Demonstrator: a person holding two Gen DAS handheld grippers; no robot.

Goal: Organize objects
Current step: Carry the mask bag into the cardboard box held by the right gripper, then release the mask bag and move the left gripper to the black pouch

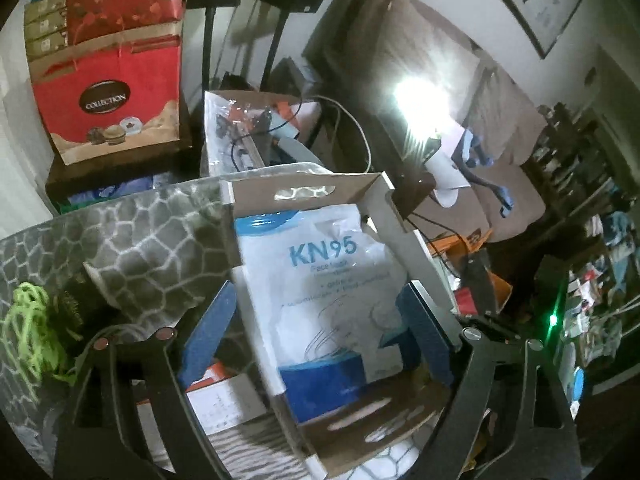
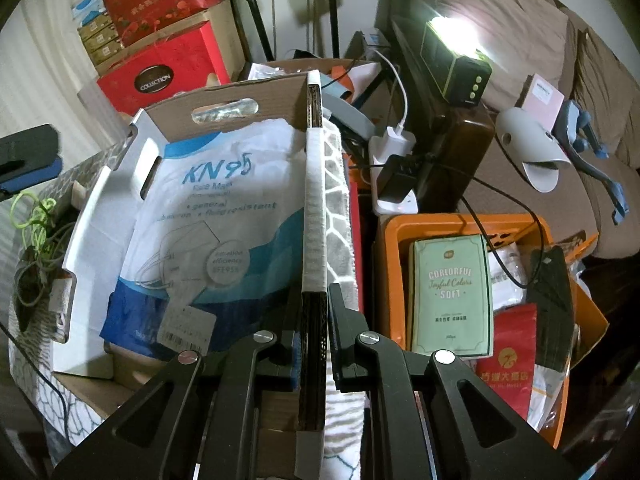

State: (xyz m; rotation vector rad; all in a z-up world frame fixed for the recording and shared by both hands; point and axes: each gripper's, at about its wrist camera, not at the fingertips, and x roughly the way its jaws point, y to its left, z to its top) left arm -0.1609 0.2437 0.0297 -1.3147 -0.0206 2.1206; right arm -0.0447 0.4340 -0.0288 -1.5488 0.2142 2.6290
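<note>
A shallow cardboard tray [image 2: 120, 200], white outside and brown inside with cut-out handle slots, sits on a grey blanket with a white cracked-stone pattern [image 1: 132, 248]. The right gripper [image 2: 314, 320] is clamped tight on the tray's right-hand wall, one finger [image 2: 344, 312] outside the wall and the other inside it. The left gripper [image 1: 316, 328] is spread wide over the tray, its blue-padded fingers [image 1: 212, 328] standing on either side of a packet lying in the tray; whether they touch it is unclear. That KN95 face mask packet [image 2: 208, 216] is white with blue lettering, a dark blue band along its lower edge, and a barcode sticker on one corner. It lies flat and fills most of the tray. A tangle of neon green cord [image 1: 28, 332] rests on the blanket left of the tray. Right of the tray, an orange bin [image 2: 400, 232] holds a pale green box [image 2: 452, 296]
</note>
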